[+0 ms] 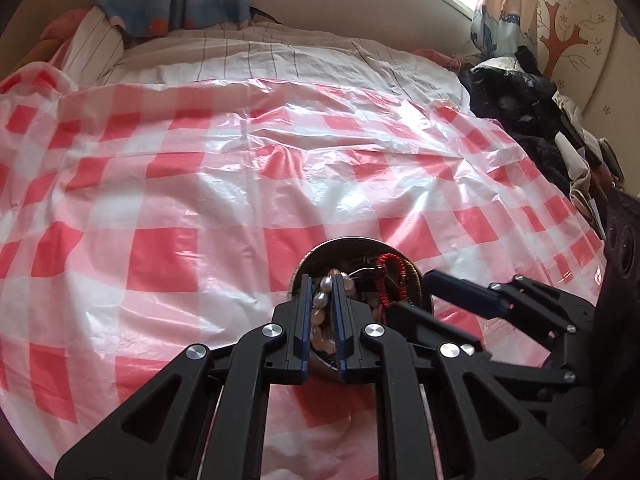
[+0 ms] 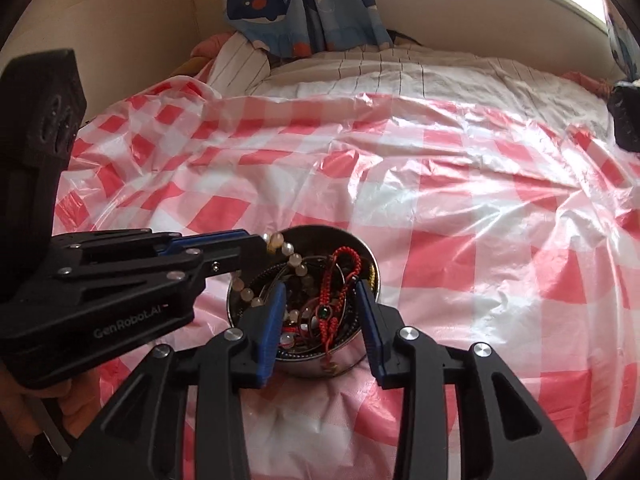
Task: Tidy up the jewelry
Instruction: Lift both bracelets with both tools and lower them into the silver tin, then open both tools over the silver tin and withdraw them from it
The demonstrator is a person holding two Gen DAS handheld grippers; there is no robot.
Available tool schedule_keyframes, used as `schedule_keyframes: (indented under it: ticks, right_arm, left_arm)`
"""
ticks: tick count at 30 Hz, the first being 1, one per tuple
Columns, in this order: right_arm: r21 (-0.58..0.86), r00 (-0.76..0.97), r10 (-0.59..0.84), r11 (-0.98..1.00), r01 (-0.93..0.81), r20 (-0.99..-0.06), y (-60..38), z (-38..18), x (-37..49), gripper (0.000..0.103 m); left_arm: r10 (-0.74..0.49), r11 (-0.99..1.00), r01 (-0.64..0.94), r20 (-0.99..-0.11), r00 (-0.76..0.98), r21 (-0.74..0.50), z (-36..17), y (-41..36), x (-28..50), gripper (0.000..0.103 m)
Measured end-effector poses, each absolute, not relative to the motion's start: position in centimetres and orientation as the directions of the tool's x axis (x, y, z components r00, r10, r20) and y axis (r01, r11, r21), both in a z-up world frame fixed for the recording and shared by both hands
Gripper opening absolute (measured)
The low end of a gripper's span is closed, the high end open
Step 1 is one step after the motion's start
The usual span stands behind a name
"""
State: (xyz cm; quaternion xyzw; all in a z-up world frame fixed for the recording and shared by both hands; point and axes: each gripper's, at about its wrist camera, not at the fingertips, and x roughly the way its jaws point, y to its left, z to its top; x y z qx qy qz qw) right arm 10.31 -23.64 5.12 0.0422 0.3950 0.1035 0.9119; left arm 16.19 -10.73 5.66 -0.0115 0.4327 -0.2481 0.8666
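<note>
Spreading across the bed, a red-and-white checked plastic sheet is shown bearing a round metal bowl of tangled jewelry, astride which the right gripper is held open, while a pale bead bracelet is pinched by the left gripper.

Bright window daylight glares off the plastic sheet; fisheye edges warp.
</note>
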Motion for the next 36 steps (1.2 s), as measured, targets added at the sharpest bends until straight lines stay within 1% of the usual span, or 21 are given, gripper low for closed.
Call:
schedule_keyframes:
  ticks: [3, 6, 7, 11, 15, 16, 20, 21, 23, 25, 27, 31, 33, 36]
  right_arm:
    - [0.154, 0.686, 0.207, 0.978, -0.139, -0.697, -24.0, 5.3, 10.0, 0.036]
    - [0.150, 0.679, 0.194, 0.981, -0.124, -0.708, -23.9, 4.5, 10.5, 0.036]
    - [0.157, 0.668, 0.207, 0.978, -0.135, -0.715, -23.7, 4.3, 10.8, 0.035]
    - [0.154, 0.640, 0.231, 0.973, -0.174, -0.733, -22.9, 4.0, 10.9, 0.035]
    - [0.175, 0.667, 0.234, 0.972, -0.156, -0.708, -23.7, 4.8, 10.4, 0.035]
    - [0.175, 0.671, 0.235, 0.972, -0.156, -0.703, -23.7, 5.0, 10.2, 0.036]
    - [0.183, 0.662, 0.235, 0.972, -0.148, -0.712, -23.8, 5.3, 8.8, 0.041]
    - [0.192, 0.659, 0.235, 0.972, -0.138, -0.715, -24.0, 5.3, 8.1, 0.043]
    - [0.209, 0.655, 0.237, 0.970, -0.122, -0.717, -24.2, 5.3, 6.4, 0.050]
    - [0.200, 0.663, 0.224, 0.973, -0.112, -0.715, -24.1, 5.4, 4.6, 0.060]
    - [0.183, 0.678, 0.193, 0.979, -0.088, -0.709, -23.9, 5.3, 2.6, 0.065]
    - [0.171, 0.677, 0.139, 0.985, -0.019, -0.722, -23.8, 4.1, -0.4, 0.071]
    - [0.169, 0.664, 0.116, 0.986, 0.016, -0.739, -23.8, 3.2, -1.4, 0.071]
    - [0.152, 0.656, 0.082, 0.987, 0.050, -0.751, -23.6, 2.2, -2.3, 0.071]
  left_arm:
    - [-0.443, 0.877, 0.415, -0.739, 0.507, -0.241, 5.9, -10.0, 15.9, 0.012]
    - [-0.444, 0.878, 0.410, -0.742, 0.501, -0.248, 5.8, -9.4, 16.0, 0.015]
    - [-0.443, 0.879, 0.404, -0.744, 0.501, -0.251, 5.9, -9.2, 16.0, 0.015]
    - [-0.436, 0.882, 0.407, -0.742, 0.509, -0.239, 6.4, -8.7, 15.2, 0.016]
    - [-0.421, 0.890, 0.400, -0.737, 0.529, -0.222, 7.2, -7.1, 14.2, 0.027]
    - [-0.416, 0.892, 0.395, -0.737, 0.533, -0.218, 7.3, -6.5, 13.8, 0.029]
    - [-0.394, 0.902, 0.385, -0.741, 0.544, -0.196, 7.4, -4.9, 12.6, 0.030]
    - [-0.387, 0.904, 0.384, -0.740, 0.550, -0.188, 7.4, -4.7, 12.0, 0.031]
    - [-0.379, 0.906, 0.387, -0.739, 0.557, -0.173, 7.2, -4.5, 10.7, 0.036]
    - [-0.357, 0.910, 0.391, -0.742, 0.568, -0.139, 6.8, -4.7, 9.1, 0.050]
    - [-0.336, 0.916, 0.384, -0.742, 0.580, -0.115, 6.2, -4.6, 7.6, 0.056]
    - [-0.288, 0.935, 0.341, -0.761, 0.581, -0.094, 4.5, -4.4, 5.1, 0.067]
    - [-0.268, 0.942, 0.327, -0.769, 0.580, -0.081, 3.7, -4.2, 4.1, 0.072]
    - [-0.255, 0.948, 0.309, -0.770, 0.585, -0.079, 2.7, -3.7, 3.3, 0.075]
